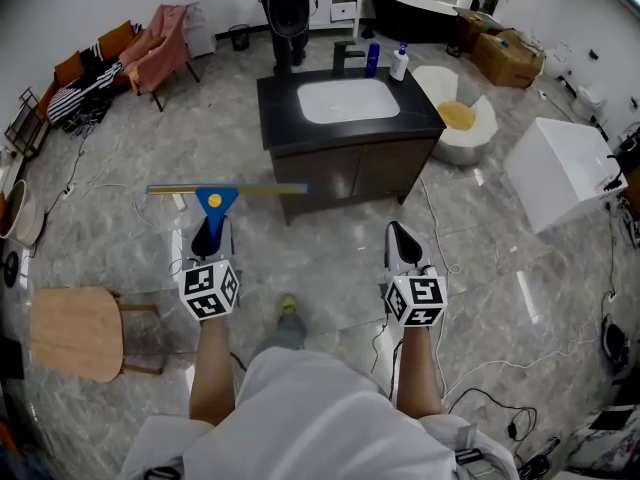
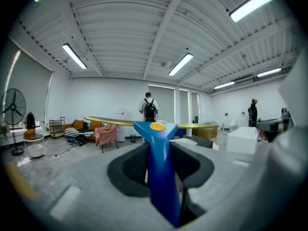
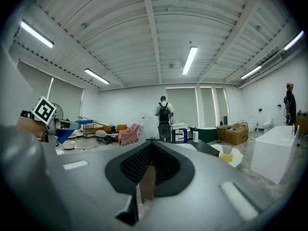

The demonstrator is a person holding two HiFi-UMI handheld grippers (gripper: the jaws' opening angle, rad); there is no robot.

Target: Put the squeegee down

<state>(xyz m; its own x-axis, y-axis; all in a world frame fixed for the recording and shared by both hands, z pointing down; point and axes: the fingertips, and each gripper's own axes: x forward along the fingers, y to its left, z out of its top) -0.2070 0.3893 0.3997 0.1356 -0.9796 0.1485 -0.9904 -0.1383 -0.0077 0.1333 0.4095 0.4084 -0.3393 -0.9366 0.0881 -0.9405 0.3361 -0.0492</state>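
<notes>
Your left gripper (image 1: 212, 230) is clamped on the blue handle of the squeegee (image 1: 218, 196). The squeegee is in the air above the floor, its yellowish blade lying crosswise ahead of the jaws, just short of the front of the dark vanity (image 1: 285, 98). Your right gripper (image 1: 400, 233) holds nothing, and its jaws meet at the tips.

Only the head view shows your two bare forearms stretched forward side by side, with both grippers pointing roughly level toward the vanity. It also shows the white sink (image 1: 348, 100), a wooden stool (image 1: 75, 333) to your left and a white box (image 1: 560, 173) to your right.

The left gripper view shows the handle (image 2: 156, 177) filling the gap between the pads. It adds a standing fan (image 2: 13, 107) and a person with a backpack (image 2: 149, 109) at the far wall. The right gripper view catches the left gripper's marker cube (image 3: 44, 110) from the side, and a second person (image 3: 288, 97) at its right edge.

The cubes carry black-and-white square patterns. The labels on the blue bottle (image 1: 372, 58) and the white bottle (image 1: 399, 63) on the vanity are too small to read.
</notes>
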